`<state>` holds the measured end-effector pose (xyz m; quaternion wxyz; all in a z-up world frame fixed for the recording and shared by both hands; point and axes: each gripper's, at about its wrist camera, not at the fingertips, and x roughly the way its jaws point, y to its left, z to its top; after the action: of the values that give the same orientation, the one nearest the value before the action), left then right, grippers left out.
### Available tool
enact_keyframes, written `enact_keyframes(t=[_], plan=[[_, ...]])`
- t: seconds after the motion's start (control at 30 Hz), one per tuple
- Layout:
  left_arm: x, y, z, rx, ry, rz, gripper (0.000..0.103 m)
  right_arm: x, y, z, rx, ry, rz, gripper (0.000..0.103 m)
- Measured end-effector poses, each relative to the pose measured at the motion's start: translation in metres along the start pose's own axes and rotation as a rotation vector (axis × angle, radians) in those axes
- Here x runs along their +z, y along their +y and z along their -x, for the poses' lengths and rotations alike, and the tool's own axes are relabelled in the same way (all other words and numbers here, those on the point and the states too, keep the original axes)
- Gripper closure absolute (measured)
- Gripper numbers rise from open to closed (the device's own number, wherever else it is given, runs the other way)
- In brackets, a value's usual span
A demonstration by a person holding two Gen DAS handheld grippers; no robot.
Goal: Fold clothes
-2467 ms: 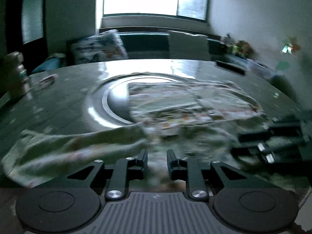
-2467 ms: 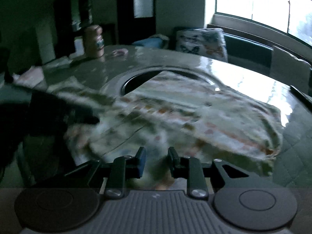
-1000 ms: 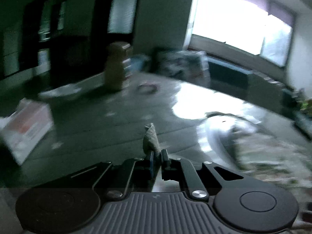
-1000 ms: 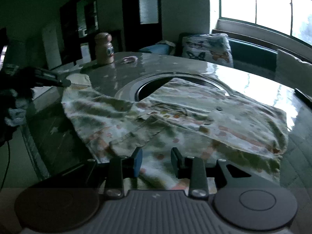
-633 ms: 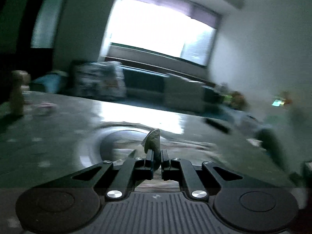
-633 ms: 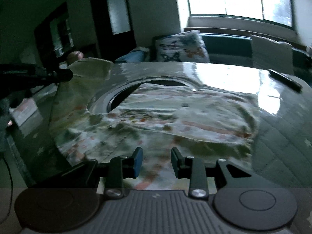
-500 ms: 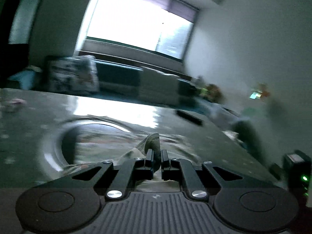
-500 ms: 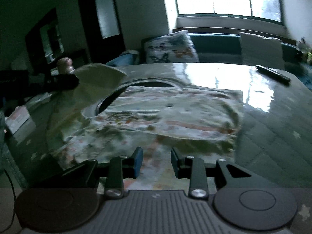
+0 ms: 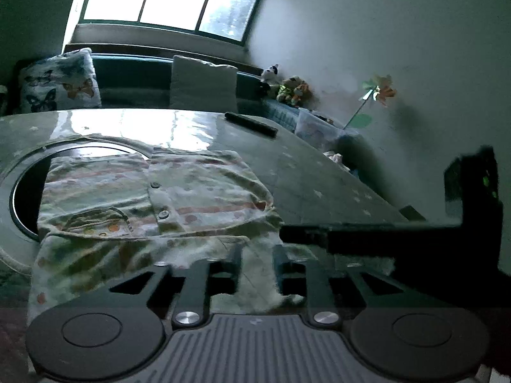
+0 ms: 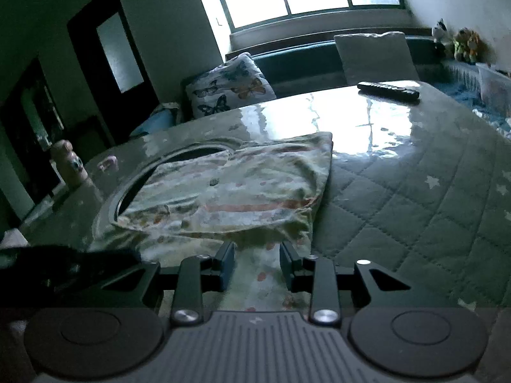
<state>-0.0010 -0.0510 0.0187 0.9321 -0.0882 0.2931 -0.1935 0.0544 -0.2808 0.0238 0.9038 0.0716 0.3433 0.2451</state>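
A pale floral button shirt (image 9: 153,204) lies folded on the quilted table, partly over a round metal ring (image 9: 19,172). It also shows in the right wrist view (image 10: 242,191). My left gripper (image 9: 257,260) is open, its fingers over the shirt's near edge. My right gripper (image 10: 257,261) is open too, low over the same near edge. The right gripper's dark body (image 9: 383,239) crosses the left wrist view at the right. The left gripper's body (image 10: 70,265) shows at the lower left of the right wrist view.
A black remote (image 10: 388,90) lies at the table's far side. A small bottle (image 10: 68,166) stands at the far left edge. A bench with a butterfly cushion (image 10: 230,89) and a white cushion (image 10: 377,57) runs behind the table under the window.
My left gripper, shut on a shirt sleeve before, has swung it across onto the shirt and opened. The sleeve now lies flat. My right gripper has stayed open near the front edge.
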Motion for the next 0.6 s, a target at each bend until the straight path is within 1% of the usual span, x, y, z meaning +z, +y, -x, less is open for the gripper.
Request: enact_keyframes(t=[0.03, 0.13, 0.27, 0.47, 0.53, 0.57, 0.6], plan=[[-0.001, 0.002, 0.003, 0.006, -0.003, -0.007, 0.069, 0.001, 0.000, 0.000, 0.007, 0.000, -0.005, 0.071], [-0.002, 0.014, 0.014, 0.054, -0.016, -0.010, 0.069, 0.000, 0.008, -0.008, 0.031, 0.018, 0.004, 0.071], [-0.002, 0.046, 0.022, 0.154, -0.015, 0.035, 0.069, -0.003, 0.017, -0.021, 0.051, 0.051, 0.032, 0.071], [-0.007, 0.069, 0.026, 0.238, -0.005, 0.049, 0.069, -0.007, 0.026, -0.043, 0.031, 0.080, 0.070, 0.071], [-0.008, 0.077, 0.028, 0.265, -0.002, 0.053, 0.069, -0.008, 0.029, -0.045, 0.031, 0.081, 0.082, 0.077], [-0.009, 0.080, 0.028, 0.279, 0.000, 0.055, 0.070, -0.008, 0.030, -0.045, 0.029, 0.080, 0.088, 0.089], [-0.010, 0.084, 0.029, 0.292, 0.002, 0.057, 0.070, -0.008, 0.031, -0.045, 0.024, 0.080, 0.092, 0.094]])
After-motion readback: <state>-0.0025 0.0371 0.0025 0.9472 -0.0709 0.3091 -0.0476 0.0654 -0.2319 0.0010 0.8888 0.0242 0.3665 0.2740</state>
